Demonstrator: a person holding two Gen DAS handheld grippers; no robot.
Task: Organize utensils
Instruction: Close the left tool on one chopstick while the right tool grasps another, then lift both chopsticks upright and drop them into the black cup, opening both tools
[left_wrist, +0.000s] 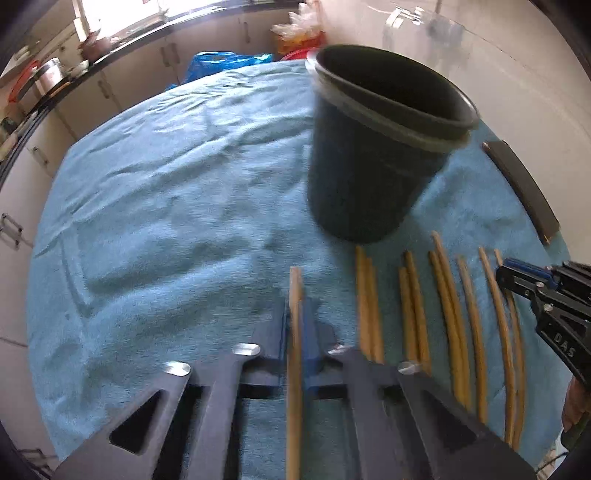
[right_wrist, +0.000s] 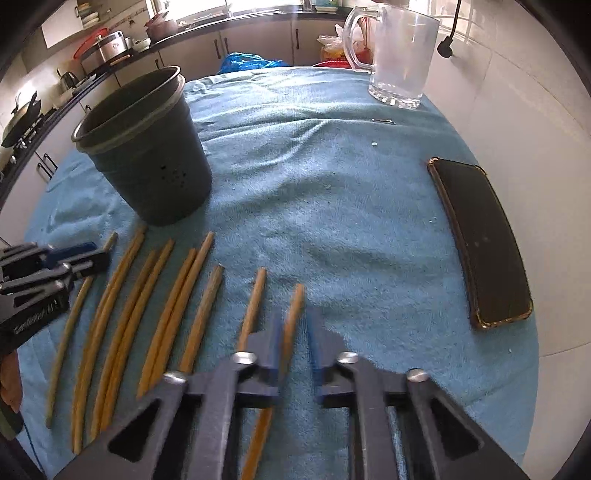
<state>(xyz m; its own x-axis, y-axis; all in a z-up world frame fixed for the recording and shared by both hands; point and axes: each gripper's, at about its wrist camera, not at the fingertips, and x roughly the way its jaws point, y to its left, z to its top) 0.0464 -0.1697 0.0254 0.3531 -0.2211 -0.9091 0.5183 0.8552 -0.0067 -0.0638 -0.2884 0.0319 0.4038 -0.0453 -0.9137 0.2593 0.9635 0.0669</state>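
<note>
Our left gripper (left_wrist: 295, 325) is clamped on one chopstick (left_wrist: 294, 369) near the dark cup (left_wrist: 373, 177). Right gripper (right_wrist: 291, 332) sits spread around another stick (right_wrist: 291, 325), not squeezing it.

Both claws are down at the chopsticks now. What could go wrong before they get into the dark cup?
The left claw grips its chopstick low, leaving a long free end that may pivot or slip. The right claw straddles one chopstick with a neighbour close beside, which it could nudge or catch. The cup stands near the row, so a swinging tip might knock it.
</note>
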